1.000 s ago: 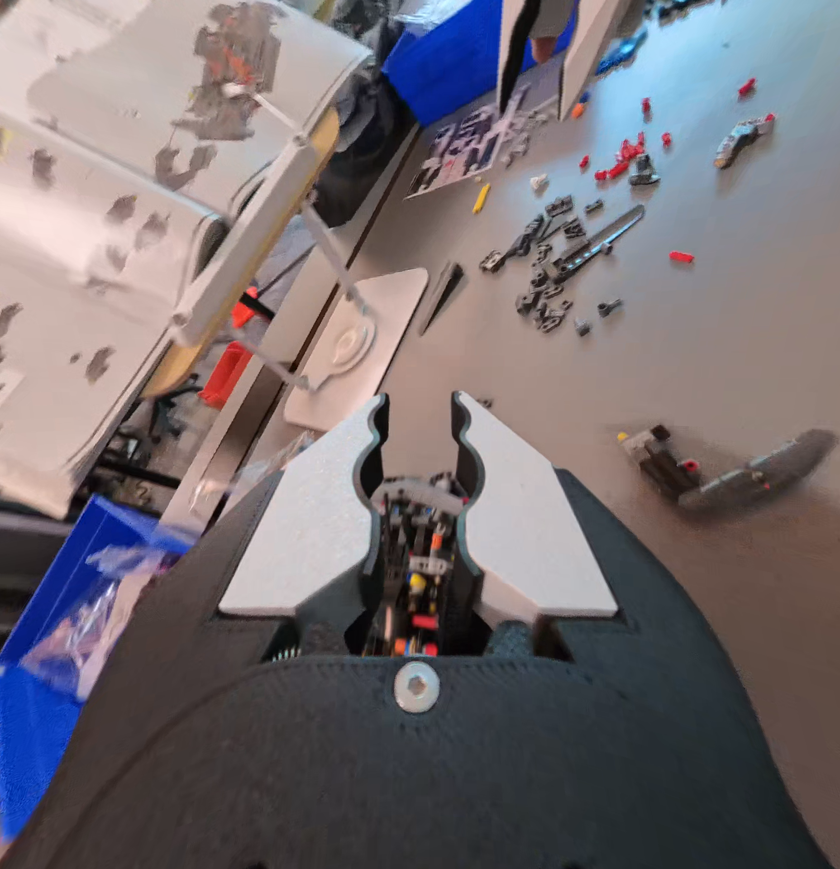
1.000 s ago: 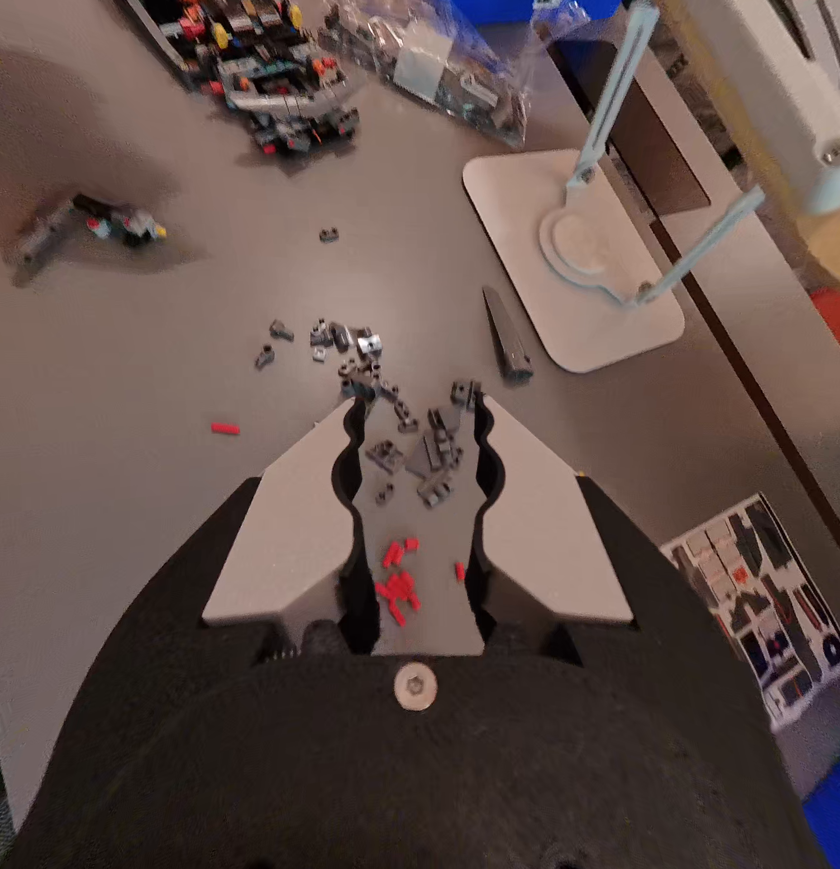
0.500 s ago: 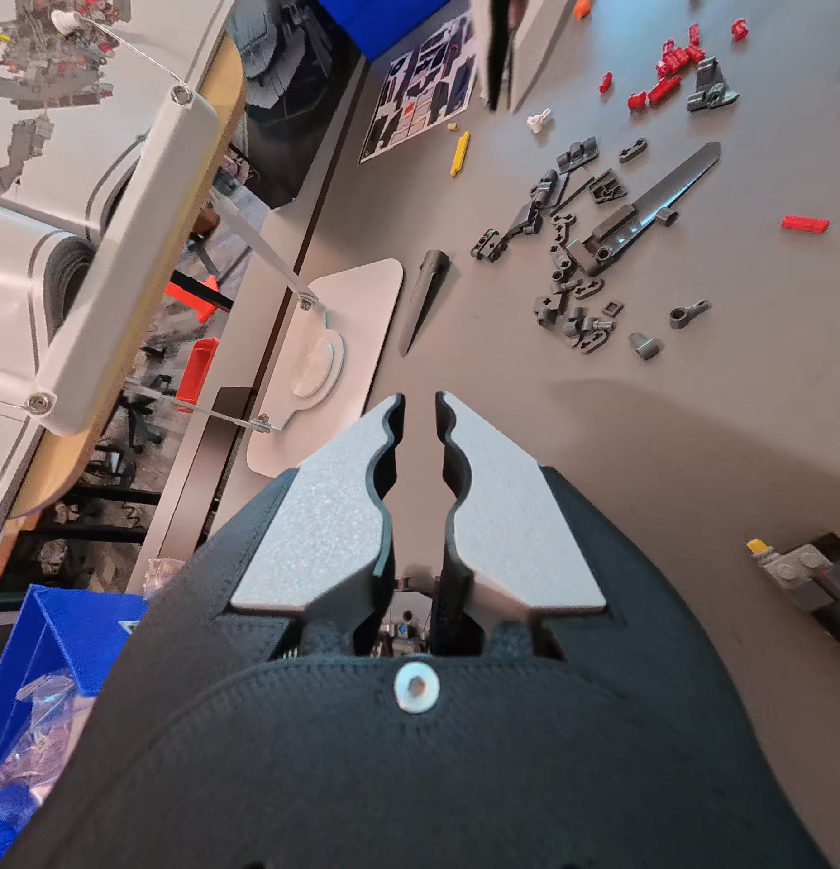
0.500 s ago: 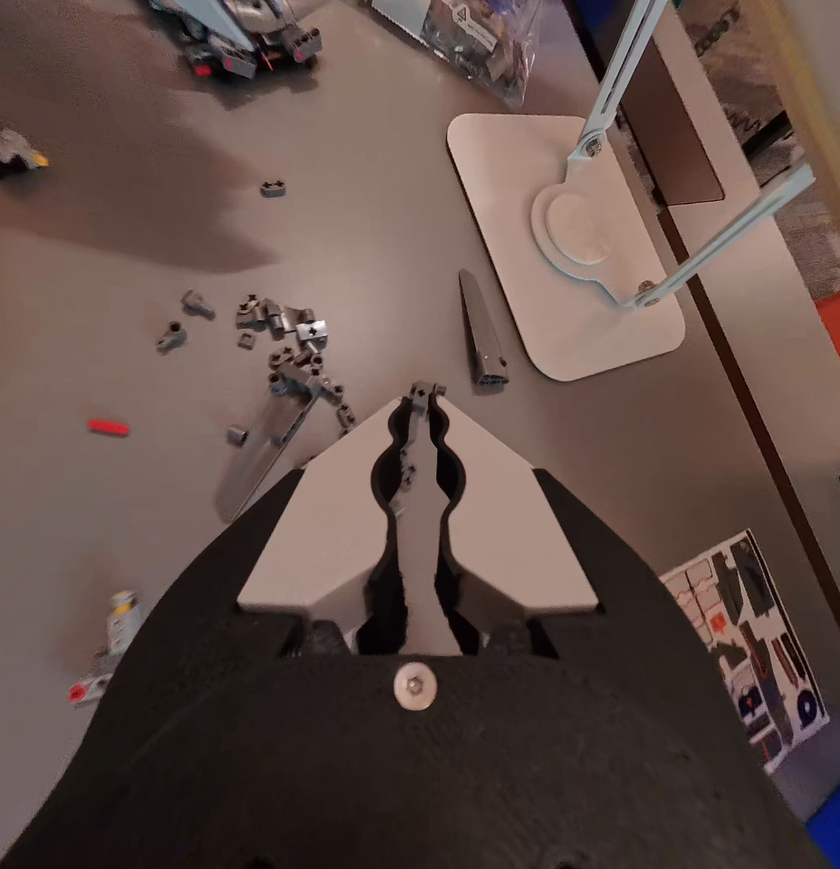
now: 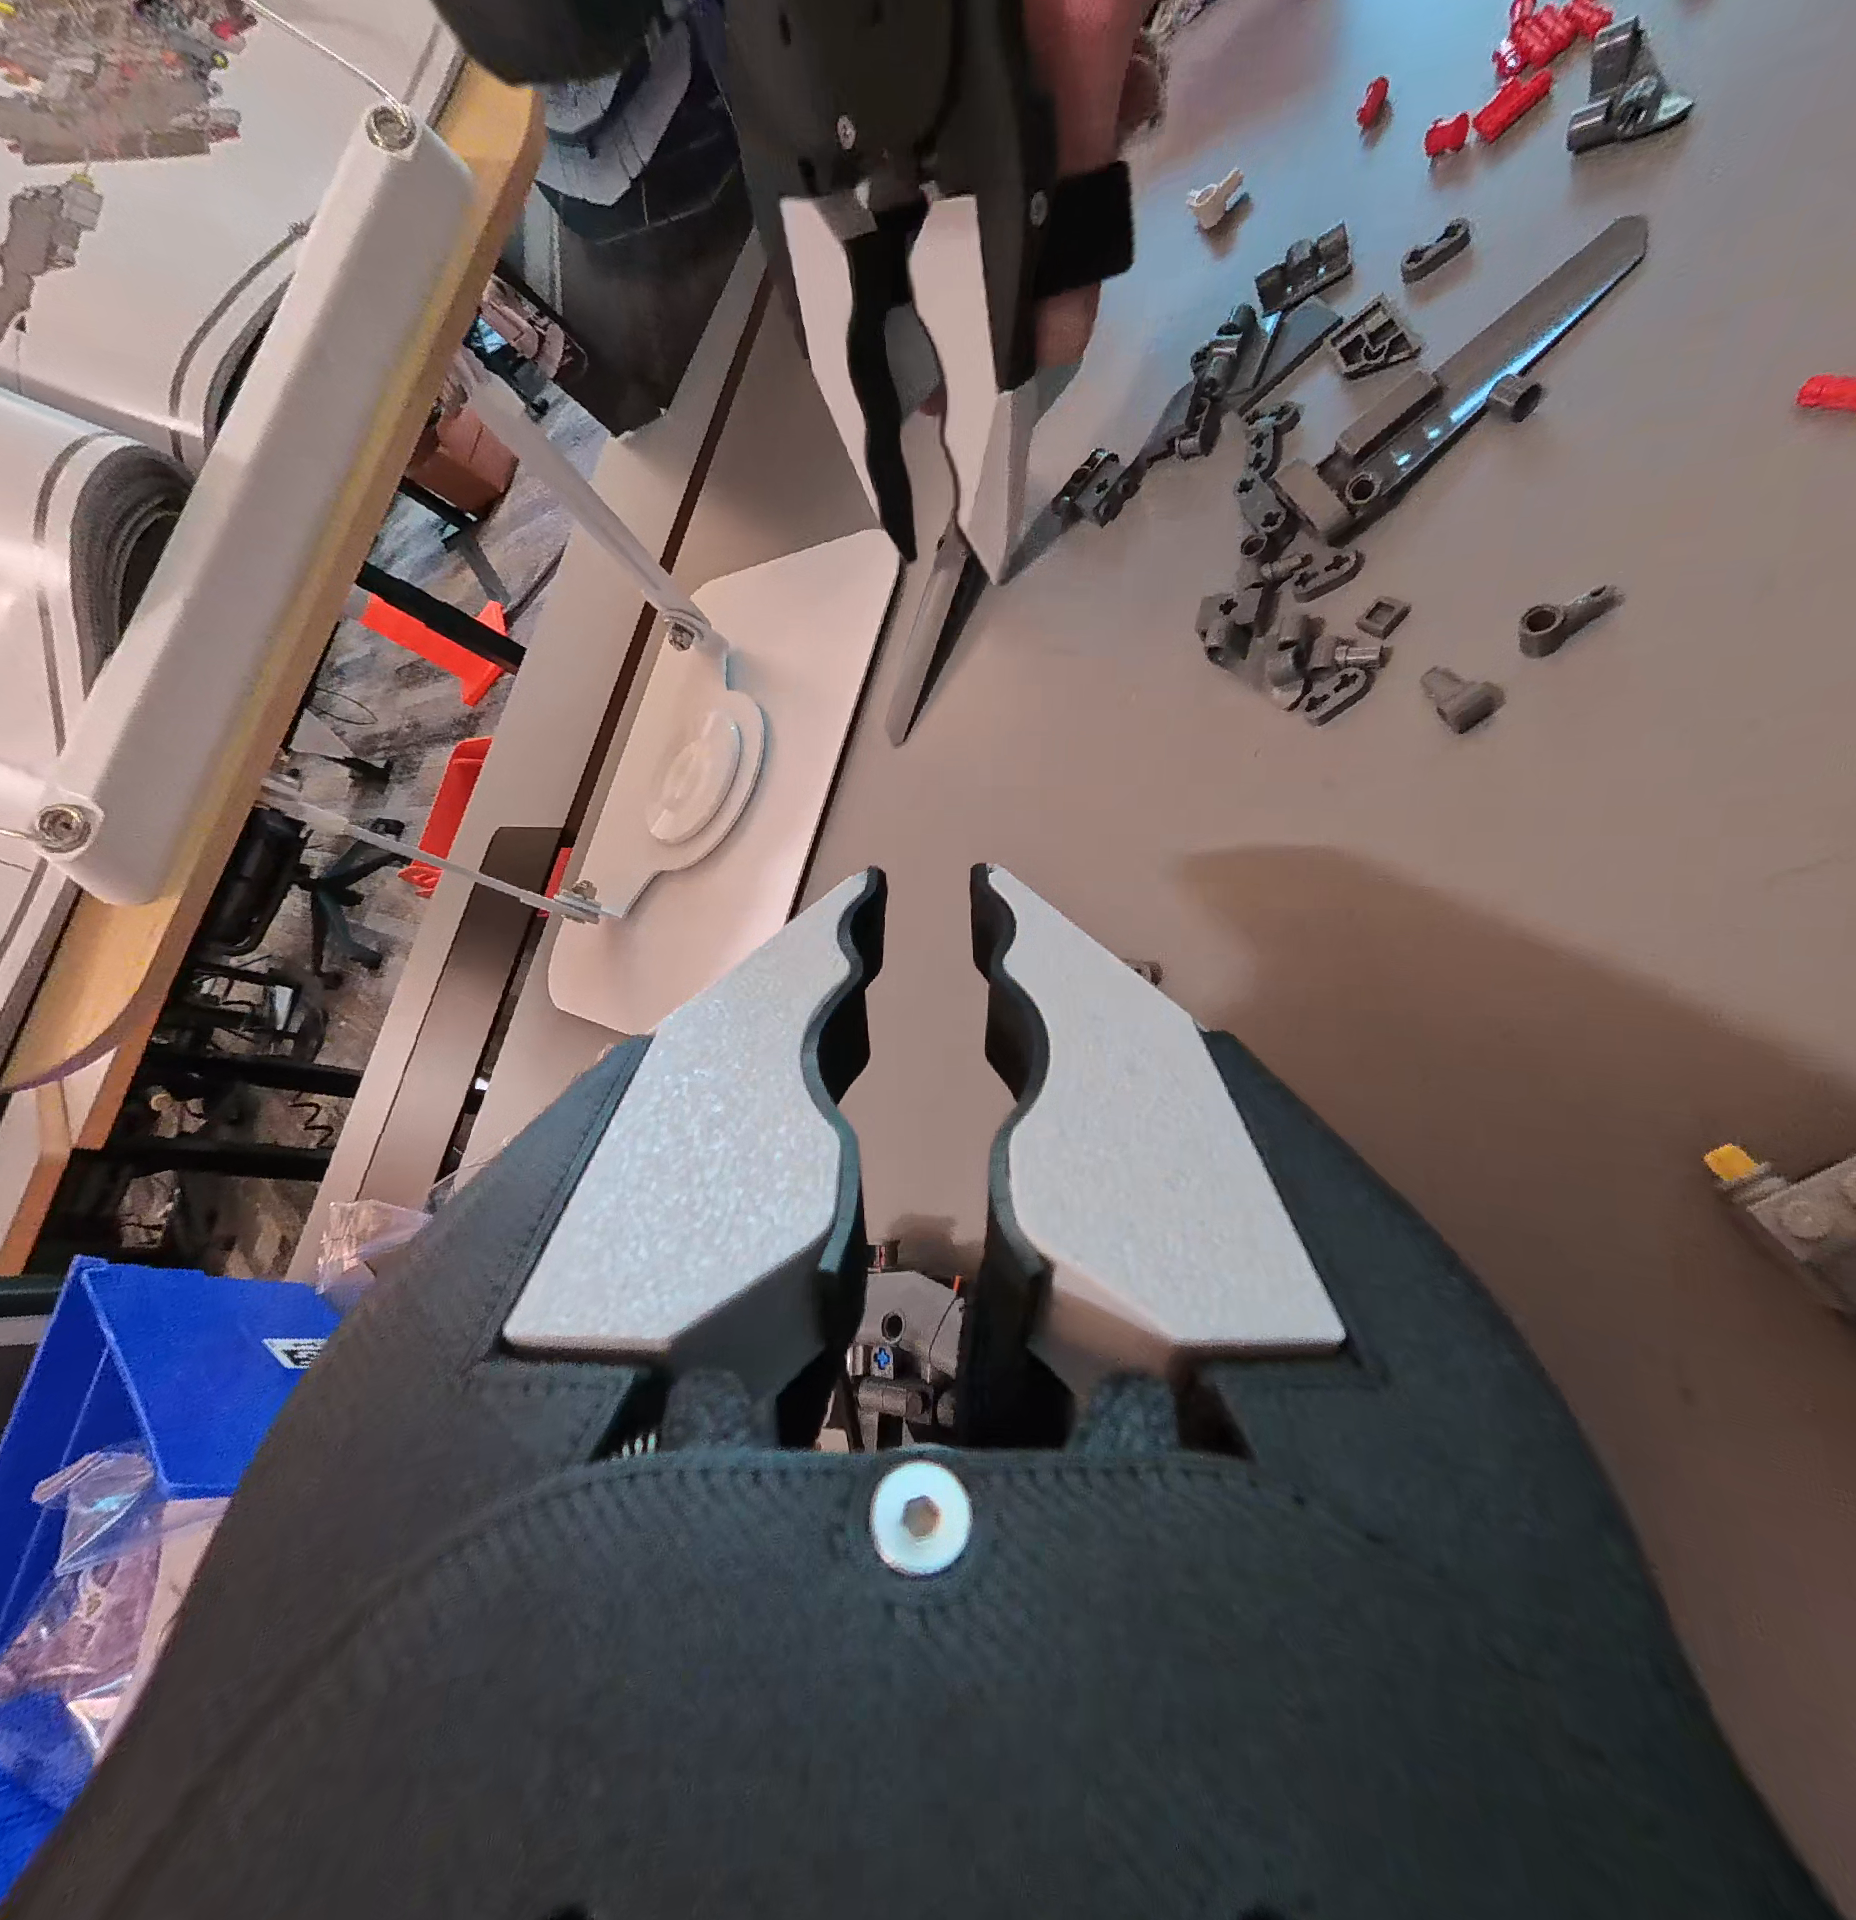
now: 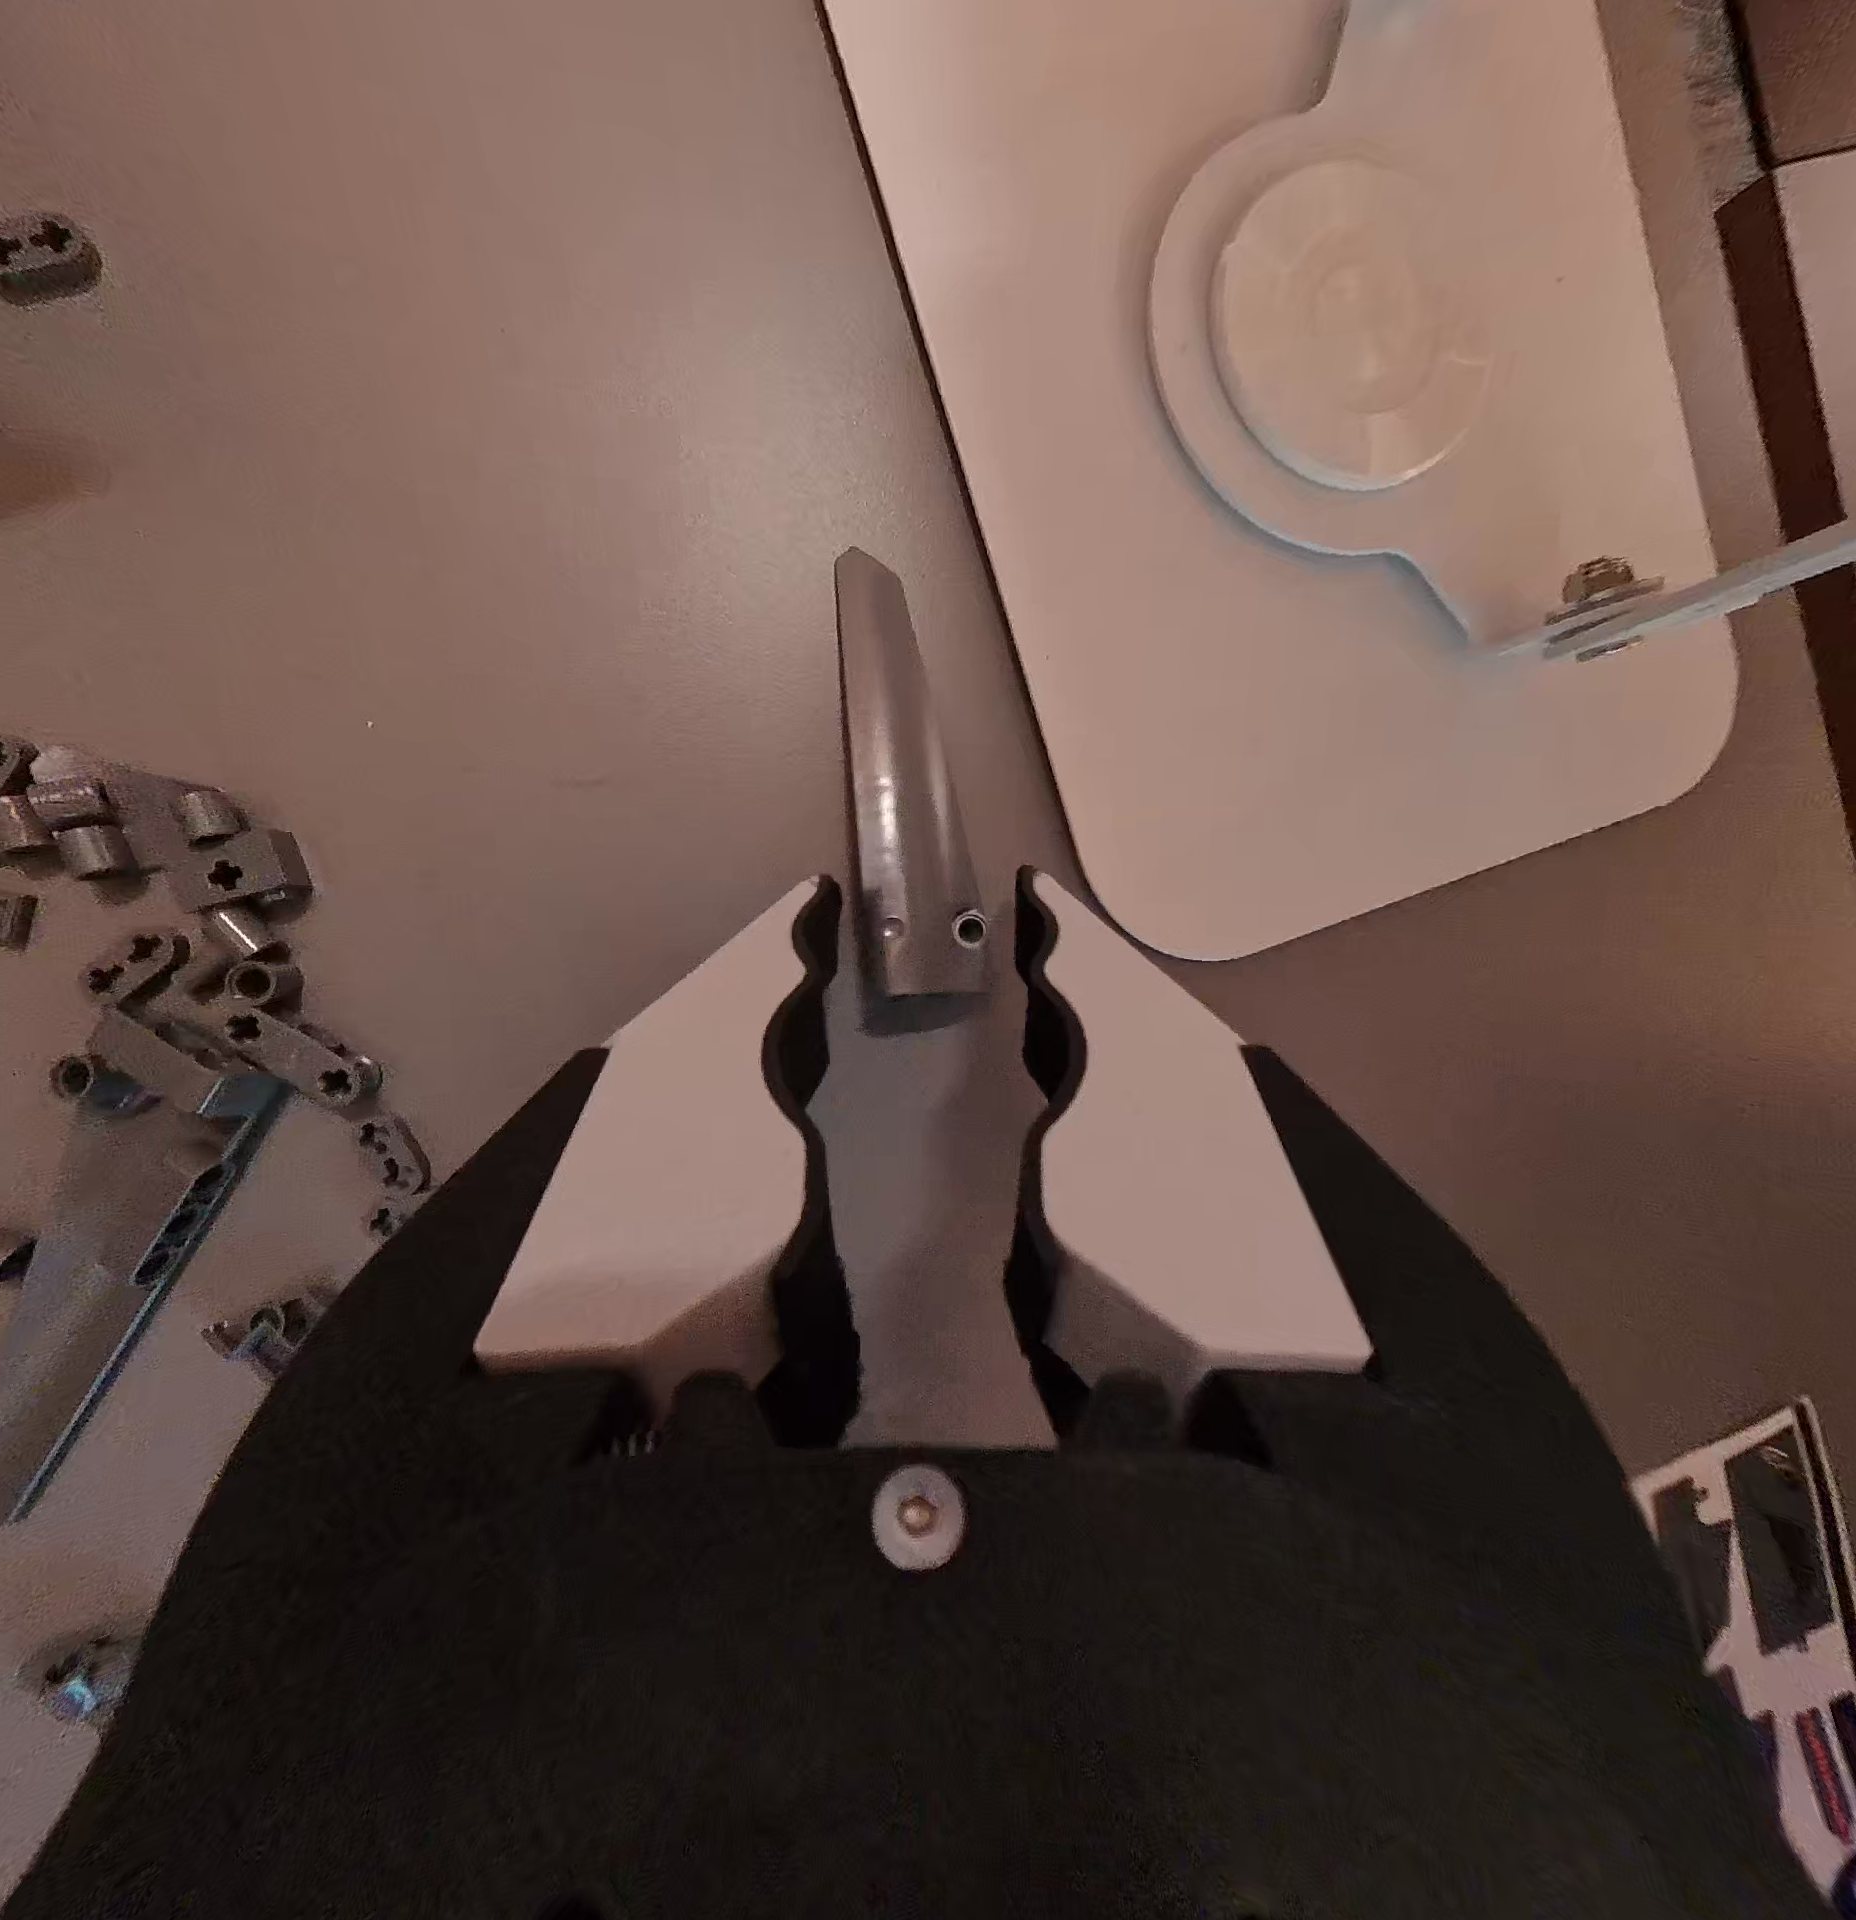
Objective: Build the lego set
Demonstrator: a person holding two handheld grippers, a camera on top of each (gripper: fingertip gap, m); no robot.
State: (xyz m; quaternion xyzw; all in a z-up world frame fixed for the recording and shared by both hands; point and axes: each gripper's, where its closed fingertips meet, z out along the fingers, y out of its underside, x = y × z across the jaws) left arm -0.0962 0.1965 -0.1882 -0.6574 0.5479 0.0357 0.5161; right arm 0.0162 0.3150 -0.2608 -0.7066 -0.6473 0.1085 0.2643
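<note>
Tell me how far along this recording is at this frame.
Done: a small grey-and-yellow block assembly lies on the table. In hand: nothing; the right gripper stands open around the tapered grey piece, pads clear of it; the left gripper is open. Left: grey pieces and red pins lie loose.

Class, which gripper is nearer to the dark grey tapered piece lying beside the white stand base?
Right. The right gripper is open around the tapered piece's wide end, without gripping it. The left gripper is open, farther off beyond its pointed tip.
</note>
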